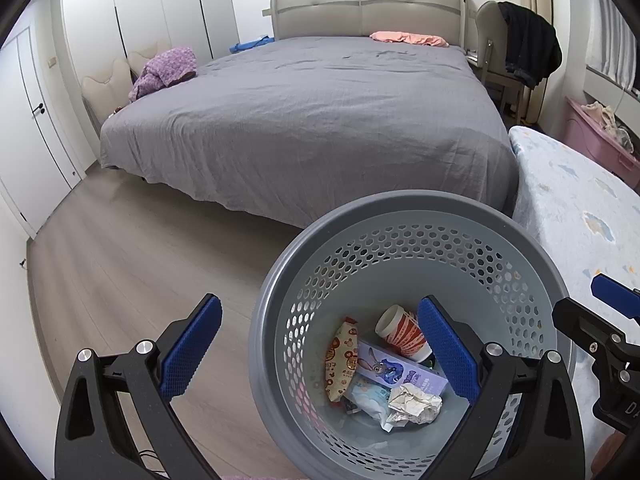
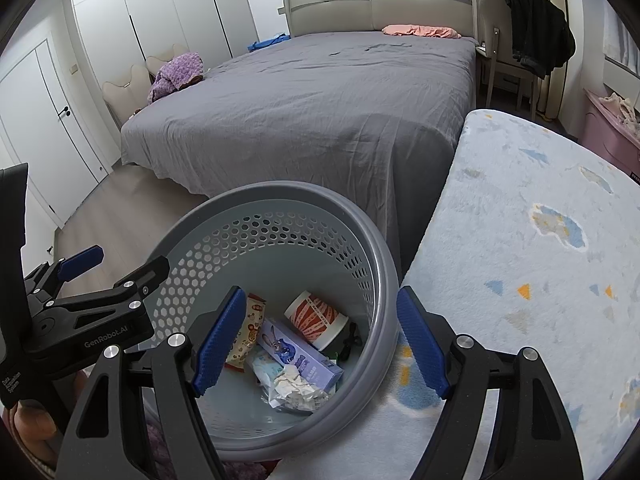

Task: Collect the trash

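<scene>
We hover both open, empty grippers, left [image 1: 320,354] and right [image 2: 322,342], over the bin [image 2: 384,264], trash [image 2: 298,392] directly below.

I counted one grey perforated bin [image 1: 404,216] at lower centre of the frame. Inside it I counted five visible items: one paper cup [image 1: 402,332], one snack packet [image 1: 338,354], one purple carton [image 1: 400,370], one crumpled paper [image 1: 414,402], one pale wrapper [image 1: 370,398]. I counted two beds: one grey [image 1: 304,120], one patterned [image 2: 540,240].
</scene>
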Demonstrator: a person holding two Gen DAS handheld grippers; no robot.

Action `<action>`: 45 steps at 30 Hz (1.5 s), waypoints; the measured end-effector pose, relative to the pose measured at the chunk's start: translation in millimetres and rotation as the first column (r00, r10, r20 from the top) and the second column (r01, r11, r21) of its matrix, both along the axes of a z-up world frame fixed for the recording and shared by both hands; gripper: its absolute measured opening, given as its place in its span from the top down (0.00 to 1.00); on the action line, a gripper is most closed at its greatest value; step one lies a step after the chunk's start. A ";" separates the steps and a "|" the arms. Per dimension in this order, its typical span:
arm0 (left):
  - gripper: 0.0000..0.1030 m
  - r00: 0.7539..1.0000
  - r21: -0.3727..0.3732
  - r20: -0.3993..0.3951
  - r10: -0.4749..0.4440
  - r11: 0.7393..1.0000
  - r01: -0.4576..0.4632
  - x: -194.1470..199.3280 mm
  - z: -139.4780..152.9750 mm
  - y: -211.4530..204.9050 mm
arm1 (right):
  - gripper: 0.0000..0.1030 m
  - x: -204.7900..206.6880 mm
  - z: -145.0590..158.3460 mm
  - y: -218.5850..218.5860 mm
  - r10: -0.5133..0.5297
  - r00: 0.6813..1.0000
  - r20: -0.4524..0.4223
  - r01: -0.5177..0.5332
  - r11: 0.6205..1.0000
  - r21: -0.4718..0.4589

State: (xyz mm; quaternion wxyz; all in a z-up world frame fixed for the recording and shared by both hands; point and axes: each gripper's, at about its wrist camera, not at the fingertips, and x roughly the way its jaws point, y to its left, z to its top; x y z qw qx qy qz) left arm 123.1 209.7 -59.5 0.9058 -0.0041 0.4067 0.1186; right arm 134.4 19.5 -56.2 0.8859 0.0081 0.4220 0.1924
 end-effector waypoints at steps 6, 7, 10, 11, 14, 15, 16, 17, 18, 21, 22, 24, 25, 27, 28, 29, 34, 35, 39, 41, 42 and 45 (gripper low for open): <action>0.06 1.000 -0.003 -0.001 0.003 1.000 -0.003 -0.1 -0.4 0.1 | 0.28 0.1 0.0 0.0 0.000 1.000 0.001 0.000 1.000 -0.001; 0.06 1.000 -0.002 0.001 0.004 1.000 -0.004 -0.4 -0.3 0.0 | 0.28 0.1 -0.1 0.0 0.000 1.000 0.000 0.000 1.000 -0.001; 0.06 1.000 0.002 0.004 0.009 1.000 -0.009 -1.2 -0.2 0.4 | 0.28 0.0 -0.1 0.0 0.000 1.000 0.001 0.000 1.000 -0.002; 0.06 1.000 0.002 0.005 0.011 1.000 -0.011 -1.3 0.0 0.7 | 0.28 0.1 -0.1 0.0 0.000 1.000 0.001 0.000 1.000 -0.002; 0.06 1.000 0.004 0.007 0.015 1.000 -0.015 -1.6 0.4 1.3 | 0.28 0.0 -0.1 -0.3 0.001 1.000 0.001 -0.001 1.000 -0.003; 0.06 1.000 0.005 0.009 0.016 1.000 -0.016 -1.2 0.7 1.3 | 0.28 -0.1 -0.2 -0.9 0.002 1.000 0.002 -0.002 1.000 -0.004; 0.06 1.000 0.007 0.009 0.018 1.000 -0.018 -1.2 0.7 1.6 | 0.28 0.3 0.3 -1.3 0.001 1.000 0.002 -0.001 1.000 -0.004; 0.06 1.000 0.007 0.009 0.019 1.000 -0.019 -1.0 0.7 1.8 | 0.28 0.3 0.4 -1.2 0.001 1.000 0.002 -0.001 1.000 -0.004; 0.06 1.000 0.005 0.008 0.018 1.000 -0.018 -0.9 0.6 1.9 | 0.28 0.3 0.4 -1.2 0.001 1.000 0.002 -0.001 1.000 -0.003; 0.06 1.000 0.004 0.001 0.015 1.000 -0.015 -0.2 -0.1 2.0 | 0.28 0.3 0.3 -1.2 0.001 1.000 0.003 -0.001 1.000 -0.004; 0.06 1.000 0.003 0.001 0.016 1.000 -0.016 -0.3 0.0 2.2 | 0.28 0.4 0.4 -2.0 0.001 1.000 0.002 -0.001 1.000 -0.003; 0.06 1.000 0.005 -0.001 0.022 1.000 -0.022 -0.2 -0.2 3.3 | 0.28 0.3 0.5 -2.1 0.000 1.000 0.003 0.000 1.000 -0.004; 0.06 1.000 0.007 -0.001 0.026 1.000 -0.026 -0.3 -0.3 3.8 | 0.28 0.5 0.8 -2.6 0.000 1.000 0.003 0.000 1.000 -0.004; 0.06 1.000 0.007 -0.001 0.026 1.000 -0.026 -0.5 -0.1 3.8 | 0.28 0.4 0.8 -3.2 0.000 1.000 0.003 0.000 1.000 -0.003; 0.06 1.000 0.007 -0.002 0.025 1.000 -0.025 -0.7 -0.2 3.8 | 0.28 0.4 0.8 -2.6 0.000 1.000 0.003 0.000 1.000 -0.003; 0.06 1.000 0.008 -0.002 0.025 1.000 -0.025 -0.5 -0.1 3.9 | 0.28 0.4 0.7 -2.5 0.000 1.000 0.002 0.000 1.000 -0.002; 0.06 1.000 0.009 -0.004 0.023 1.000 -0.023 0.1 -0.3 3.2 | 0.28 0.5 0.7 -2.5 0.001 1.000 0.002 -0.001 1.000 -0.003; 0.06 1.000 0.009 -0.004 0.023 1.000 -0.023 0.0 -0.3 3.3 | 0.28 0.4 0.6 -2.4 0.001 1.000 0.002 -0.001 1.000 -0.003; 0.06 1.000 0.009 -0.004 0.023 1.000 -0.023 0.3 -0.3 3.3 | 0.28 0.2 1.8 -4.2 0.003 1.000 0.001 -0.003 1.000 -0.003; 0.06 1.000 0.007 -0.005 0.023 1.000 -0.023 0.2 -0.3 3.3 | 0.28 0.2 1.9 -2.8 0.003 1.000 0.001 -0.003 1.000 -0.003; 0.06 1.000 0.006 -0.004 0.023 1.000 -0.023 0.0 -0.3 3.5 | 0.28 0.2 2.2 -3.6 0.003 1.000 0.001 -0.003 1.000 -0.003; 0.06 1.000 0.007 -0.004 0.022 1.000 -0.022 0.2 -0.4 3.6 | 0.28 0.2 1.8 -2.8 0.003 1.000 0.001 -0.003 1.000 -0.003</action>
